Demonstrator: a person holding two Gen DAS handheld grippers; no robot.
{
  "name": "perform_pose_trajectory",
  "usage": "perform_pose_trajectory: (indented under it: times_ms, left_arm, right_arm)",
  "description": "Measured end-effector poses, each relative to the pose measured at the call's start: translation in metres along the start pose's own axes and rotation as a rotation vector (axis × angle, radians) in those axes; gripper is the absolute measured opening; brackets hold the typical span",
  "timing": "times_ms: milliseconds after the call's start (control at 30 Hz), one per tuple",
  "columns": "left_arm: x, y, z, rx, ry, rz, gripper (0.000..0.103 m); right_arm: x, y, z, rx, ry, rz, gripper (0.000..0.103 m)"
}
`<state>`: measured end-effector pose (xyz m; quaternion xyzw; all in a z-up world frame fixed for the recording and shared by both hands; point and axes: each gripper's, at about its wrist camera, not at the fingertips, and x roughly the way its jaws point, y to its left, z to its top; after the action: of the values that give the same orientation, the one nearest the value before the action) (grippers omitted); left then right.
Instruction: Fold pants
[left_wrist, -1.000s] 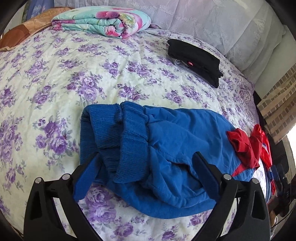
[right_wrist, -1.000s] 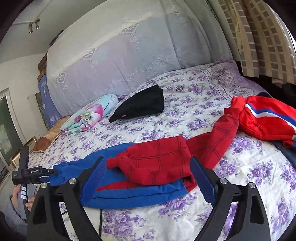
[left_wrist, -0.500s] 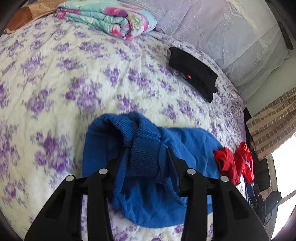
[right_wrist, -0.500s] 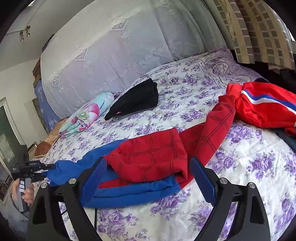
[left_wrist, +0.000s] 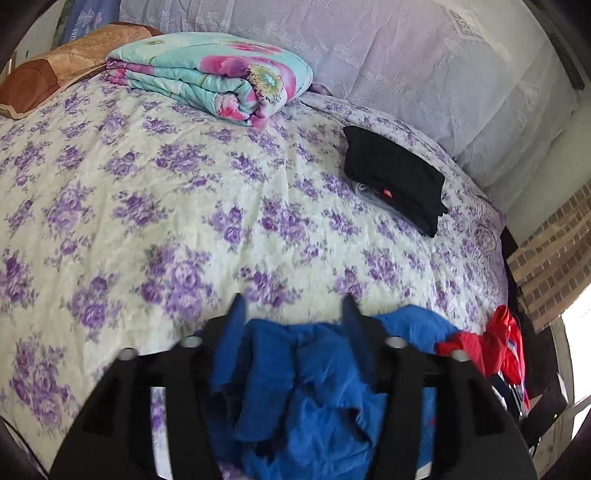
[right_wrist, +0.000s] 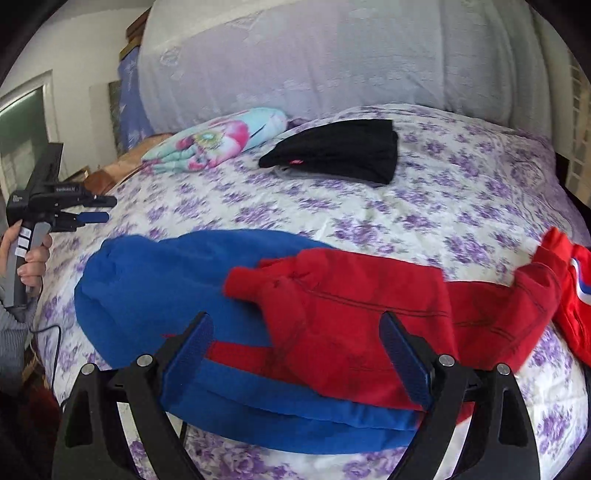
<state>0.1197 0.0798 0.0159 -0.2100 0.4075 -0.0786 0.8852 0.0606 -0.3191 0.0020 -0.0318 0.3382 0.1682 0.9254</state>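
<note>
The pants (right_wrist: 192, 280) lie on the bed (left_wrist: 155, 206), below the black garment (left_wrist: 395, 188). The left gripper (left_wrist: 293, 306) is opening, blue cloth between its jaws. The right gripper (right_wrist: 295, 350) hovers spread above them.

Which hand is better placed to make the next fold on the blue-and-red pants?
Probably right: the right gripper hovers open over the pants. The left gripper, jaws opening, is off their end.

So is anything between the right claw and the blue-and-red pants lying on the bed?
Nothing visible. The right claw hangs open directly over the pants, with only air between its pads and the cloth. The black garment and folded quilt lie farther back on the bed, well clear.
</note>
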Motion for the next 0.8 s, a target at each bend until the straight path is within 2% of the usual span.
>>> perform_pose_trajectory:
  times_ms: [67, 133, 200, 233, 267, 367, 433, 533, 600, 633, 667, 700, 733, 767, 800]
  left_arm:
    - [-0.012, 0.004, -0.017, 0.021, 0.006, 0.037, 0.068]
    - [-0.021, 0.008, -0.03, 0.04, 0.038, 0.052, 0.069]
    - [-0.021, 0.011, -0.044, 0.053, 0.091, 0.056, 0.072]
    - [-0.018, 0.012, -0.051, 0.056, 0.123, 0.053, 0.072]
    - [-0.014, 0.013, -0.057, 0.054, 0.153, 0.042, 0.072]
    - [0.001, 0.01, -0.067, 0.04, 0.218, -0.006, 0.072]
    - [0.01, 0.004, -0.07, 0.052, 0.241, 0.003, 0.074]
    - [0.013, -0.001, -0.07, 0.058, 0.241, -0.008, 0.078]
    - [0.014, -0.002, -0.065, 0.019, 0.226, -0.056, 0.078]
    - [0.017, -0.003, -0.06, 0.009, 0.219, -0.075, 0.076]
    - [0.02, -0.005, -0.056, 0.011, 0.216, -0.087, 0.068]
    - [0.027, -0.007, -0.051, 0.011, 0.224, -0.096, 0.04]
    - [0.033, -0.009, -0.046, 0.001, 0.238, -0.113, 0.02]
    - [0.039, -0.009, -0.041, -0.019, 0.246, -0.149, 0.014]
    - [0.041, -0.01, -0.036, -0.032, 0.241, -0.169, 0.011]
  right_arm:
    - [0.017, 0.016, -0.003, -0.094, 0.042, -0.008, 0.092]
    - [0.032, 0.023, -0.007, -0.179, 0.075, -0.087, 0.088]
    - [0.032, 0.013, -0.005, -0.161, 0.073, -0.084, 0.064]
    - [0.028, 0.002, -0.004, -0.114, 0.064, -0.077, 0.032]
    - [0.02, -0.011, -0.002, -0.06, 0.043, -0.07, 0.015]
    - [-0.013, -0.051, 0.0, 0.092, -0.063, -0.081, 0.012]
    - [-0.04, -0.075, -0.001, 0.187, -0.134, -0.091, 0.012]
    - [-0.079, -0.116, -0.007, 0.327, -0.225, -0.115, 0.012]
    - [-0.096, -0.143, -0.015, 0.429, -0.261, -0.124, 0.012]
    - [-0.101, -0.155, -0.02, 0.482, -0.274, -0.12, 0.012]
    - [-0.105, -0.167, -0.025, 0.533, -0.285, -0.107, 0.012]
    - [-0.107, -0.176, -0.03, 0.572, -0.293, -0.092, 0.012]
    - [-0.11, -0.184, -0.035, 0.604, -0.301, -0.081, 0.012]
    - [-0.111, -0.191, -0.038, 0.63, -0.308, -0.073, 0.012]
    - [-0.112, -0.197, -0.04, 0.653, -0.315, -0.064, 0.012]
